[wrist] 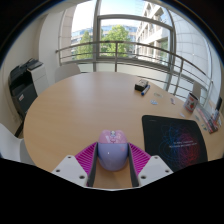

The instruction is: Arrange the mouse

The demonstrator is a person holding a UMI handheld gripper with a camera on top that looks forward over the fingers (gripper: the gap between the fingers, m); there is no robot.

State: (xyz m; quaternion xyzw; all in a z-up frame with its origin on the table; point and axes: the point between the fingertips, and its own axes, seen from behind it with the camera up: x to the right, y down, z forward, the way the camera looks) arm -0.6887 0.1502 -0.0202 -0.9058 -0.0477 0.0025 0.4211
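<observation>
A pale lilac mouse sits between my two fingers, and both pink pads press against its sides. My gripper is shut on it and holds it over the near edge of the round wooden table. A black mouse mat lies on the table ahead and to the right of the fingers.
A small dark object lies at the far side of the table. Some small items stand at its right rim beyond the mat. A black cabinet stands left of the table. A railing and windows lie beyond.
</observation>
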